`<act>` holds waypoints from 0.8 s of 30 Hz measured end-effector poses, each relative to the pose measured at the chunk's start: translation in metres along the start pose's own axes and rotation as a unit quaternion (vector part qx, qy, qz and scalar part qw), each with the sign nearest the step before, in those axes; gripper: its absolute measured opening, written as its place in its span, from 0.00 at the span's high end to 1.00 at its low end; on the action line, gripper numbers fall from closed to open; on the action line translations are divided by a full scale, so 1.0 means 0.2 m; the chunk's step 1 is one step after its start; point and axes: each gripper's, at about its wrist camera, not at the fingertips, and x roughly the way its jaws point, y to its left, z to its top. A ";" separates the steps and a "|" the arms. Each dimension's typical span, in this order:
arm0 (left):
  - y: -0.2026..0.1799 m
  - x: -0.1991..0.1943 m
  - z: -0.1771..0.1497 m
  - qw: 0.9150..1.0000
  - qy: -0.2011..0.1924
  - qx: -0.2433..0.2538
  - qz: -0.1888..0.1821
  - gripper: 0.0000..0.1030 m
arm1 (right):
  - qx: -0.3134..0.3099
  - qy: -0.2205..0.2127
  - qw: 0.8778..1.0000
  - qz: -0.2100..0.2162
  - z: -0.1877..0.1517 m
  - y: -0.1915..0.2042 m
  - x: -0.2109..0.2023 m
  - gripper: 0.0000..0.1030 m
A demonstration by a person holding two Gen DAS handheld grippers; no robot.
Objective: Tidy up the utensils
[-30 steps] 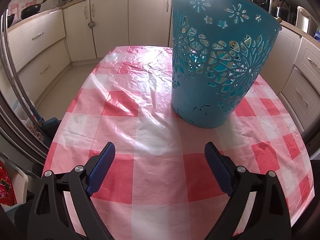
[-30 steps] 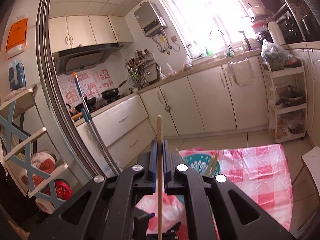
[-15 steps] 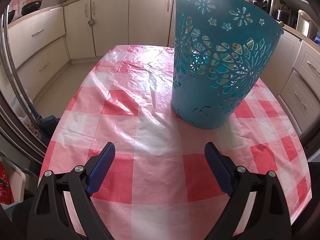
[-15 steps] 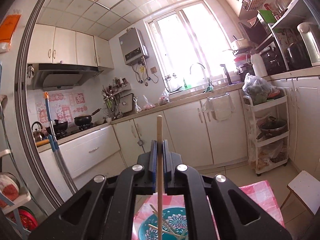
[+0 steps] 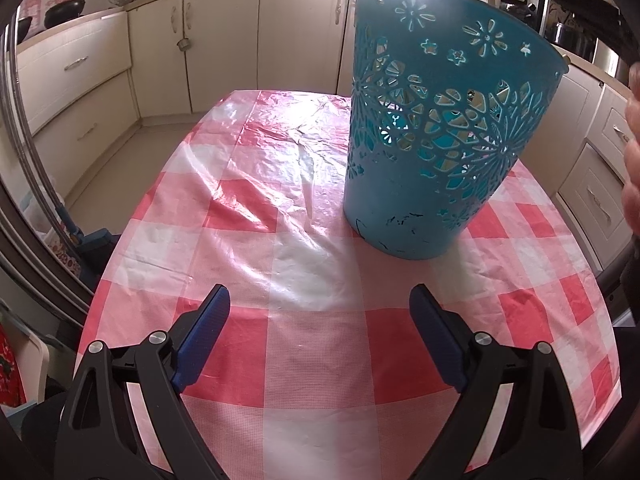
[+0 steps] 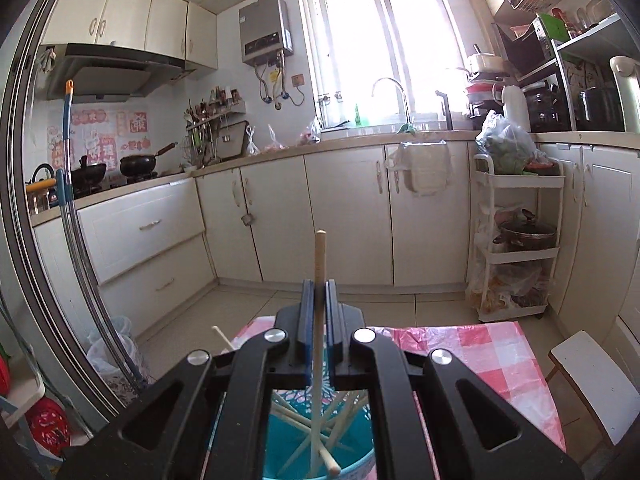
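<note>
Above basket, right gripper pinching chopstick, tip hidden

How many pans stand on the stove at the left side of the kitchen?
2. One black pan stands nearer the left edge; the other pan, with its long handle toward the right, stands beside it. Others may be hidden behind the door frame.
</note>
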 end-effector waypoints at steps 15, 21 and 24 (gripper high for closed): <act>0.04 0.01 0.01 1.000 0.003 -0.019 -0.004 0.15 | 0.015 0.039 0.999 0.003 -0.05 -0.07 -0.17 0.59; 0.01 -0.10 0.02 1.000 -0.012 0.004 0.004 0.13 | 0.037 0.064 0.997 -0.009 -0.12 -0.11 -0.33 0.38; -0.01 -0.21 0.04 1.000 -0.029 0.008 0.002 0.08 | 0.054 0.092 0.994 -0.019 -0.17 -0.14 -0.38 0.27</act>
